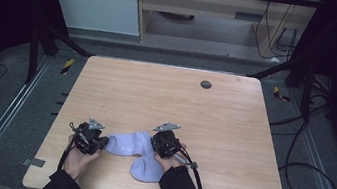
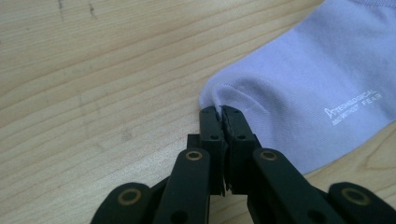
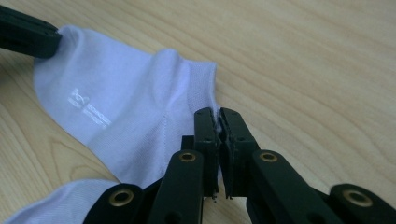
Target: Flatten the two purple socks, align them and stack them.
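Item: one pale lilac sock (image 1: 131,145), lying flat near the front edge of the wooden bench (image 1: 232,129), with a second lilac piece (image 1: 147,170) lying just in front of it, touching or overlapping; we cannot tell whether that is a second sock or a folded part of the same one. Printed white lettering (image 2: 355,108) shows on the fabric. Left claw (image 1: 101,142): clenched on one end of the sock, its jaws pinching a small pucker of cloth at the very edge, as the left gripper view shows (image 2: 219,112). Right claw (image 1: 153,143): clenched on the opposite end, at the ribbed cuff (image 3: 203,88), the jaws closed over the hem (image 3: 218,114). The sock spans between the two claws and rests on the bench. We judge the step in hand to be stretching or laying the sock out straight. To do it well, we would keep both pinches firm, draw the ends apart evenly and low over the bench so the fabric flattens without twisting, and avoid dragging the front piece along. Both holds are shallow, so a sharp pull could slip the cloth free.
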`<state>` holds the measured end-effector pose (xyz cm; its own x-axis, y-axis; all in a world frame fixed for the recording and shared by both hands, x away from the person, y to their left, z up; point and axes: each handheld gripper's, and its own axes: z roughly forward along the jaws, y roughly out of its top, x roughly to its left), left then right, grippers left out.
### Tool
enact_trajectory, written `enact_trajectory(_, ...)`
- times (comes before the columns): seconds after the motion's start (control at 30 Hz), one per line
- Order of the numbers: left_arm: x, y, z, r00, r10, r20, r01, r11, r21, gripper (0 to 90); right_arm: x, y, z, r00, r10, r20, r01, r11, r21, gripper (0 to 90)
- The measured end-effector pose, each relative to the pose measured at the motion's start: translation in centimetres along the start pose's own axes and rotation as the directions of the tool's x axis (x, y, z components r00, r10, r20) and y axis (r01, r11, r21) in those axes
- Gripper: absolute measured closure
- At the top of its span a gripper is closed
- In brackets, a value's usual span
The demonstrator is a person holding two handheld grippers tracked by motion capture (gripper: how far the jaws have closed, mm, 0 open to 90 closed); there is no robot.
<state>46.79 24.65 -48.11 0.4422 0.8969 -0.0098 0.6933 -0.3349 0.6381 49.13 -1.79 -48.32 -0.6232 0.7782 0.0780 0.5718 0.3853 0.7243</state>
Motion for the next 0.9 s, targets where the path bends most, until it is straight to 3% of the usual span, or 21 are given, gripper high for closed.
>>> enact_trajectory(0.27,0.1,0.7,-2.2,0.9995,-0.023,0.021,0.026,0.9947,-0.100,87.8,0.2,1.2,-1.7,0.9997,-0.009,-0.022,0.007,0.996,-0.093,86.5)
enact_trajectory(0.47,-1.1,1.2,-3.3,0.9984,-0.016,0.055,0.023,0.9905,-0.136,87.8,-0.1,1.5,-3.1,0.9996,-0.019,-0.021,0.017,0.995,-0.100,86.5)
enact_trajectory(0.9,-4.7,1.9,-4.6,0.9950,0.031,0.094,-0.018,0.9910,-0.132,87.8,-2.2,-0.5,-8.0,0.9999,-0.009,0.009,0.010,0.996,-0.083,86.6)
